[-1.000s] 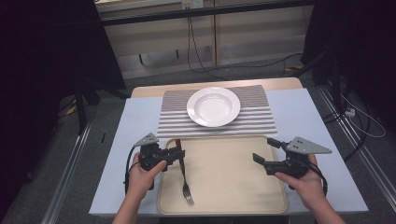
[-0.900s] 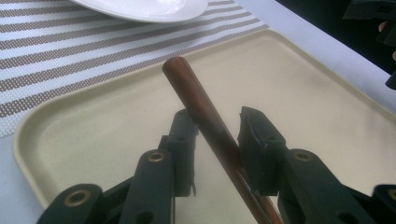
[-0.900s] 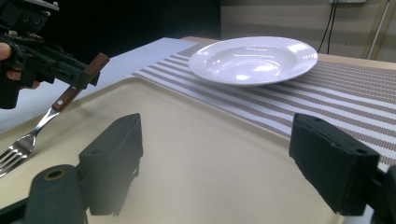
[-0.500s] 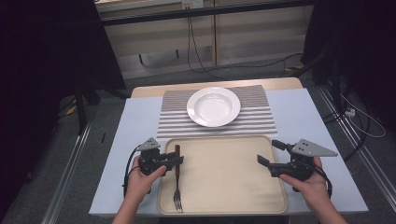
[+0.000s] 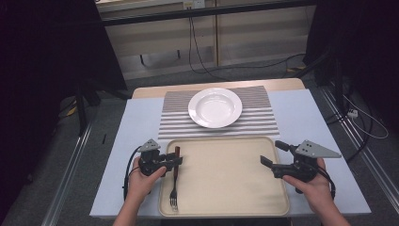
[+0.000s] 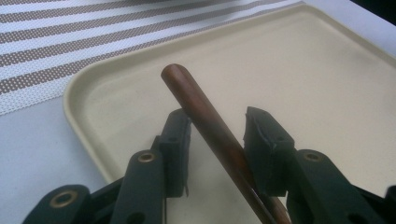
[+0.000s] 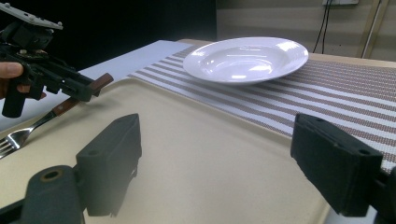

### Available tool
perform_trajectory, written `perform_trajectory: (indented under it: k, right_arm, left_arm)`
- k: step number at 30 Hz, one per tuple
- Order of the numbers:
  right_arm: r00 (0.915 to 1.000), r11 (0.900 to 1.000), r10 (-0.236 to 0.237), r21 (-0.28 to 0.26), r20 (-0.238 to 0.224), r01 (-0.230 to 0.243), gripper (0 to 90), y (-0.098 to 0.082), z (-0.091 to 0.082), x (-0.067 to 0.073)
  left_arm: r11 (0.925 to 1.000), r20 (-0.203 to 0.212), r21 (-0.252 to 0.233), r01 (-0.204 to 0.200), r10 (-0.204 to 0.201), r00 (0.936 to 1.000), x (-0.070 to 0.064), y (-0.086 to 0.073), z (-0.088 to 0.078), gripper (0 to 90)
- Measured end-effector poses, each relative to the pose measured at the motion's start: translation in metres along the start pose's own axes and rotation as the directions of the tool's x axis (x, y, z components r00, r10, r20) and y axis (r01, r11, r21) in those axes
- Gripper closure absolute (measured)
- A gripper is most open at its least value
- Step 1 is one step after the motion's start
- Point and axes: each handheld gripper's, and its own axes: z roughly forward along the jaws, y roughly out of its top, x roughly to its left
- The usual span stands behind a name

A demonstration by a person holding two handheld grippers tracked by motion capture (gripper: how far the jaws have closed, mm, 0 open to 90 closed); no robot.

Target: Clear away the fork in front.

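A fork (image 5: 173, 188) with a brown handle (image 6: 205, 116) lies along the left side of the beige tray (image 5: 226, 174), tines toward the person. My left gripper (image 5: 176, 161) straddles the handle near its end. Its jaws have just been opening. In the left gripper view (image 6: 217, 120) the handle runs between the pads, close against the left one with a gap at the right. My right gripper (image 5: 275, 154) hovers open over the tray's right edge with nothing between its jaws (image 7: 219, 140). The right gripper view also shows the fork (image 7: 18, 136).
A white plate (image 5: 215, 107) sits on a striped placemat (image 5: 174, 123) just beyond the tray. A pale blue cover (image 5: 134, 141) lies over the table. Cables and dark floor surround the table.
The fork came down from a tilted hold to lie on the tray, its tines shifting left and nearer the person. The left jaws widened around the handle. The right gripper barely moved.
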Motion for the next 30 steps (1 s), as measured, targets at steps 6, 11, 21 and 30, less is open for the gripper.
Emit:
perform_trajectory:
  k: [6, 11, 21, 30]
  right_arm:
    - [1.0, 1.0, -0.001, 0.004, 0.0, 0.001, 16.3, -0.001, 0.001, 0.0]
    - [0.9999, 1.0, -0.012, 0.009, 0.004, 0.012, 16.0, -0.001, 0.0, 0.0]
    - [0.9997, 0.999, -0.02, 0.035, 0.013, 0.019, 15.9, -0.002, -0.003, 0.001]
    - [0.9994, 0.998, -0.026, 0.062, 0.025, 0.024, 15.8, -0.009, -0.015, -0.002]
  left_arm:
    - [1.0, -0.023, 0.002, 0.007, -0.007, 0.9997, 0.004, -0.004, 0.001, 59.8]
    - [0.9999, -0.047, -0.011, 0.011, -0.011, 0.9988, 0.007, -0.006, -0.001, 58.5]
    - [0.9984, -0.064, -0.053, 0.019, -0.023, 0.9977, 0.003, -0.005, -0.013, 52.7]
    - [0.9927, -0.055, -0.12, 0.009, -0.016, 0.9984, -0.002, -0.004, -0.033, 44.5]
